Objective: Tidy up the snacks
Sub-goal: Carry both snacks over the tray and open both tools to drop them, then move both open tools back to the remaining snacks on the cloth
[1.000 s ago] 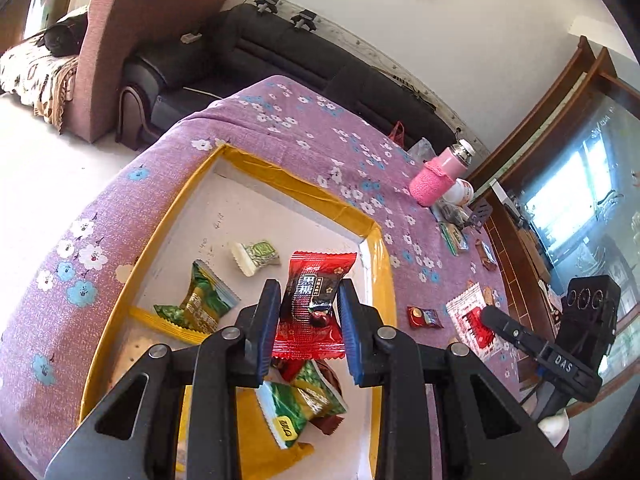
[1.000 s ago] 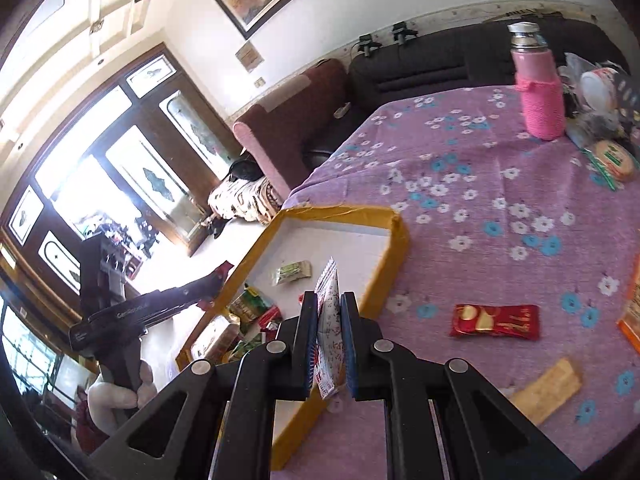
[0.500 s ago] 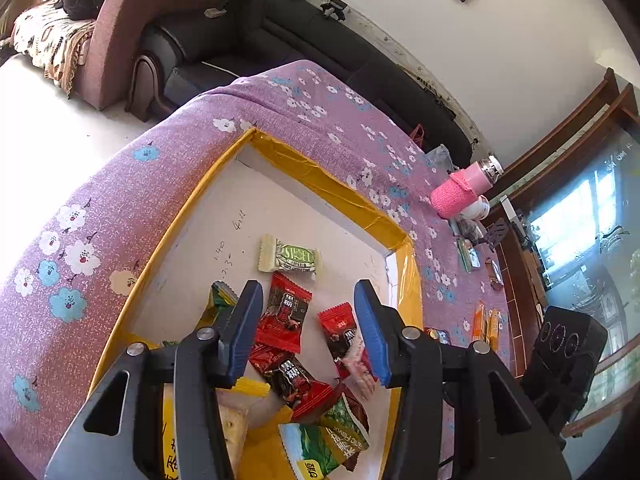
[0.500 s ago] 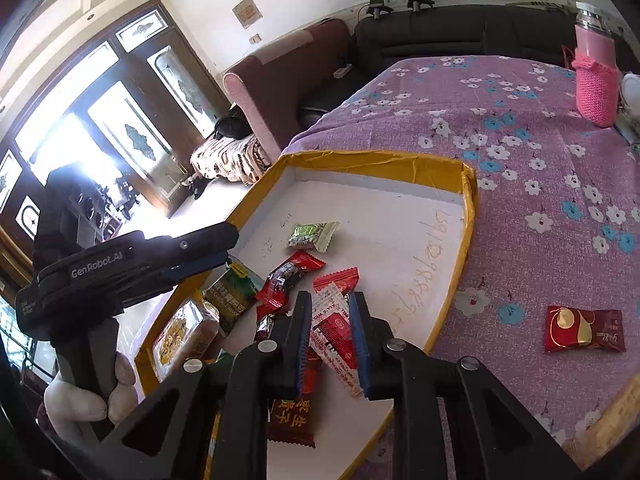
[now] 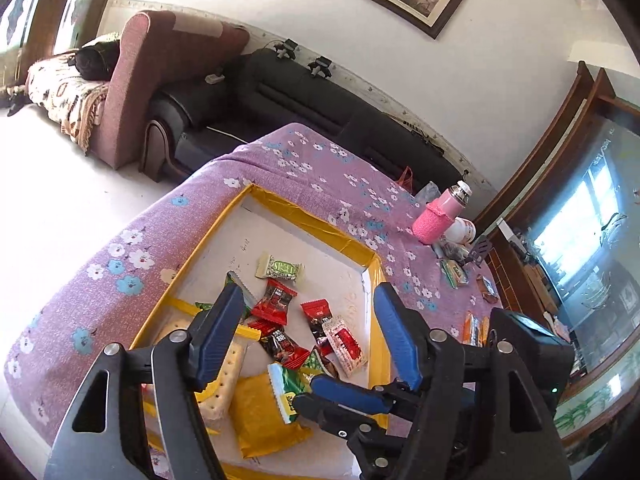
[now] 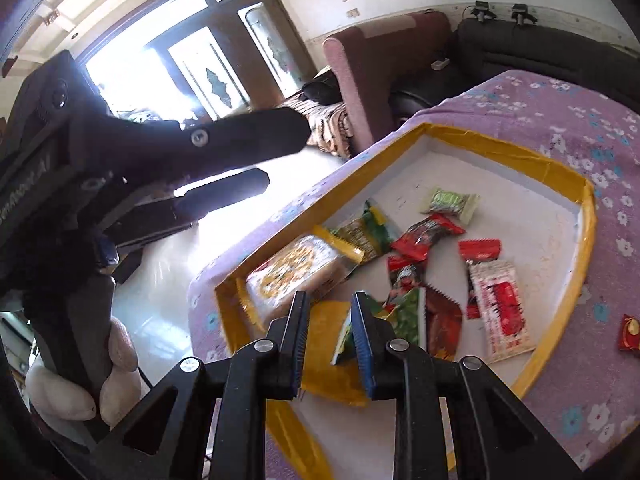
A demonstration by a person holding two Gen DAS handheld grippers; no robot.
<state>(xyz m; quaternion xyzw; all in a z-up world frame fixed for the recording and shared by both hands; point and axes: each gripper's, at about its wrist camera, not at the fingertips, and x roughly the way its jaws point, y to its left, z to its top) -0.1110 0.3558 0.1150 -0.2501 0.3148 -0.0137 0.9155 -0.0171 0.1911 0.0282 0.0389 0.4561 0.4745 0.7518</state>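
A shallow yellow-rimmed white tray [image 5: 304, 216] [image 6: 496, 148] lies on the purple flowered tablecloth and holds several snack packets. The red-and-white packet [image 5: 345, 344] [image 6: 502, 308] lies flat in the tray near its right wall. A red candy [image 5: 276, 301] [image 6: 428, 233] and a green-white candy [image 5: 281, 269] [image 6: 450, 202] lie further in. My left gripper [image 5: 308, 304] is open and empty above the tray. My right gripper [image 6: 330, 304] is open and empty, low over the tray's near end; it also shows in the left wrist view [image 5: 344, 394].
More snacks lie on the cloth right of the tray: a red packet [image 6: 630, 332], orange packets [image 5: 474, 326] and a green one [image 5: 454, 272]. A pink bottle [image 5: 440, 216] stands at the far right. Sofas stand beyond the table.
My left gripper let go of the red candy into the tray, opened wide and rose. My right gripper carried the red-and-white packet over the tray, released it and opened.
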